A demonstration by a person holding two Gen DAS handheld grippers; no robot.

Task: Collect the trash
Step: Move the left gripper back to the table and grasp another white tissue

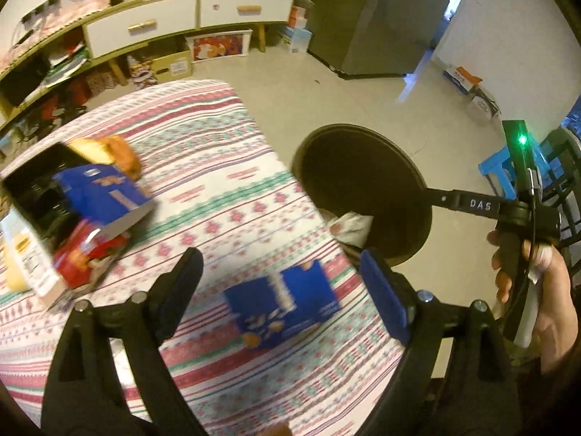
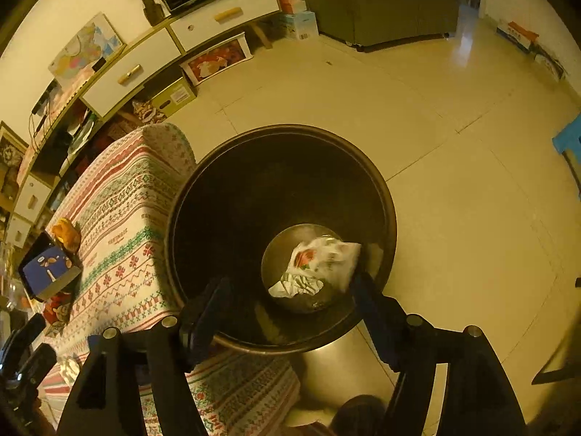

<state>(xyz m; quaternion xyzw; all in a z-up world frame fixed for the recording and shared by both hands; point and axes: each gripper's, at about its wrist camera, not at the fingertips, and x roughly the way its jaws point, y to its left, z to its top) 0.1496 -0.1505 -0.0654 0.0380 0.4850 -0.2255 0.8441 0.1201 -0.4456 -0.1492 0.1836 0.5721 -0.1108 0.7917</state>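
Observation:
In the left wrist view my left gripper (image 1: 281,276) is open above the striped tablecloth (image 1: 218,167). A blue snack box (image 1: 287,305) lies flat on the cloth below the gap between its fingers, and nothing touches it. In the right wrist view my right gripper (image 2: 288,296) hangs open over the dark round trash bin (image 2: 385,189), with nothing between its pads. A crumpled white plastic wrapper (image 2: 319,265) lies at the bottom of the bin. The same bin (image 1: 417,181) stands beside the table's right edge, with the wrapper (image 1: 350,225) showing inside.
A pile at the table's left holds a blue box (image 1: 101,192), a red packet (image 1: 90,258) and an orange object (image 1: 121,152). A hand (image 1: 544,290) holds the other gripper's handle at the right. A TV cabinet (image 1: 145,25) lines the far wall; tiled floor (image 2: 472,181) surrounds the bin.

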